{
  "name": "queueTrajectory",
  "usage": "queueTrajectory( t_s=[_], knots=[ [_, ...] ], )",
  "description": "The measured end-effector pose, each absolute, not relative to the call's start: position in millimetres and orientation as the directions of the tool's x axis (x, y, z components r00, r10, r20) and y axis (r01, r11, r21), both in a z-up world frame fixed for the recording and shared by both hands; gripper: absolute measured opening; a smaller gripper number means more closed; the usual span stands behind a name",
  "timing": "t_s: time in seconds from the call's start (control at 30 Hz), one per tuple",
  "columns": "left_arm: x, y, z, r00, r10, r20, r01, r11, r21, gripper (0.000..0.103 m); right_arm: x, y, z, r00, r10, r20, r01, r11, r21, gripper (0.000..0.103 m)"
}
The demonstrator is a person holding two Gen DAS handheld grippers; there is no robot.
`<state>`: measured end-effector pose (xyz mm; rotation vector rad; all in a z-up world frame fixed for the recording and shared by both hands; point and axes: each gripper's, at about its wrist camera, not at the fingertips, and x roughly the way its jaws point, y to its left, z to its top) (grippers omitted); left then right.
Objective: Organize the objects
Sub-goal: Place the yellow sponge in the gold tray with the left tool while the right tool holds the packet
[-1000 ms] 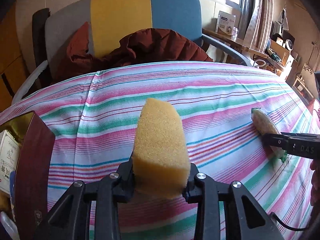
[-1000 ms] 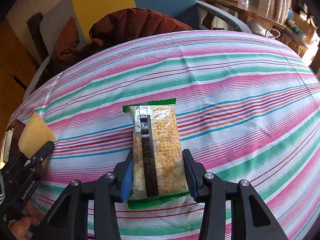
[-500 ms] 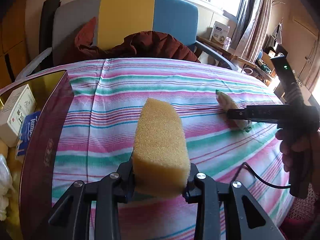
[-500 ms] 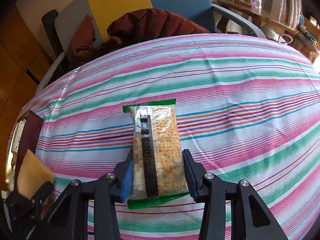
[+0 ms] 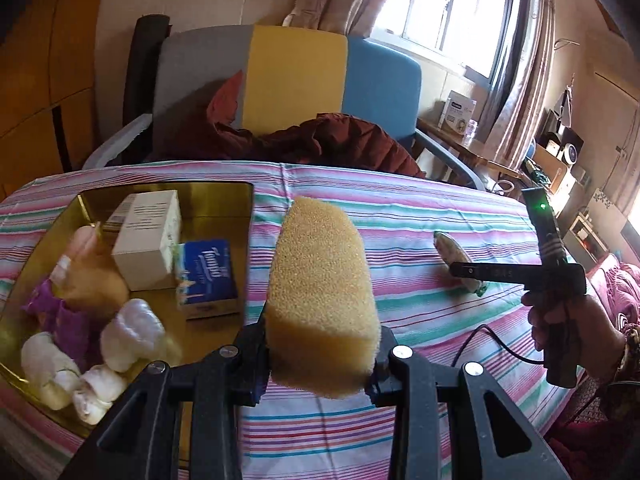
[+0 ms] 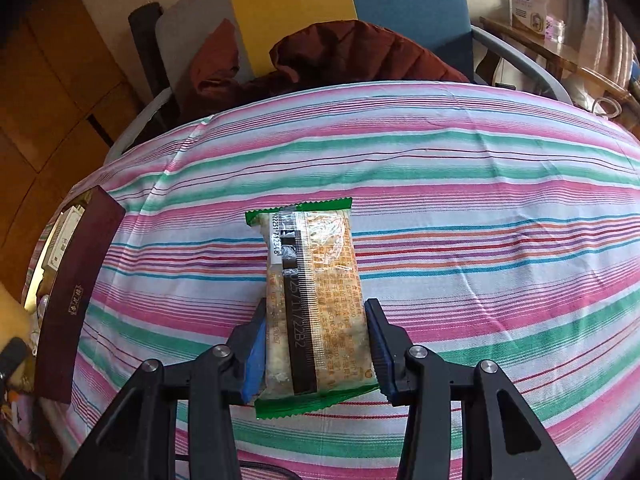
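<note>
The left tool is clamped on a yellow sponge, which stands up between its jaws and is carried in the air. Over the last second this tool has swung across the striped table toward the gold-lined box: a second ago only the box's dark red wall showed at the frame's edge, and now its whole interior lies open just left of the sponge. That suggests the sponge is nearly at its drop point and only needs to be moved over the box and let go.

The right tool is shut on a snack bar in a green-edged wrapper, lifted off the table and hardly shifted; in the left view it sits well to the right, in the person's hand. The box's dark red side shows far to its left, so this item probably goes in afterwards.

Inside the box are a white carton, a blue tissue pack, a tan plush-like lump too blurred to identify, something purple and several white rolled pieces. Free floor remains near the box's right wall.
</note>
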<state>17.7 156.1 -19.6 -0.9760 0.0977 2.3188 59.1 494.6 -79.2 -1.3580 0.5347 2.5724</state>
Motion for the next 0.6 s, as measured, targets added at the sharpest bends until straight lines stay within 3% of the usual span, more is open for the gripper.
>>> queueTrajectory(
  t_s=[0.17,0.4,0.6],
  knots=[
    [0,127,-30,-0.532,0.454,-0.715,-0.531,-0.836,-0.136,0.036,63,487,-66,-0.608,-0.050,-0.792,-0.294,-0.913,0.284,0.045],
    [-17,105,-55,-0.440,0.443,-0.781,-0.509,-0.840,-0.189,0.036,55,452,-42,-0.632,-0.047,-0.774,-0.200,-0.955,0.221,0.045],
    [-20,94,-66,-0.423,0.409,-0.809,-0.454,-0.868,-0.201,0.042,55,411,-19,-0.660,-0.094,-0.746,-0.105,-0.971,0.215,0.045]
  ],
)
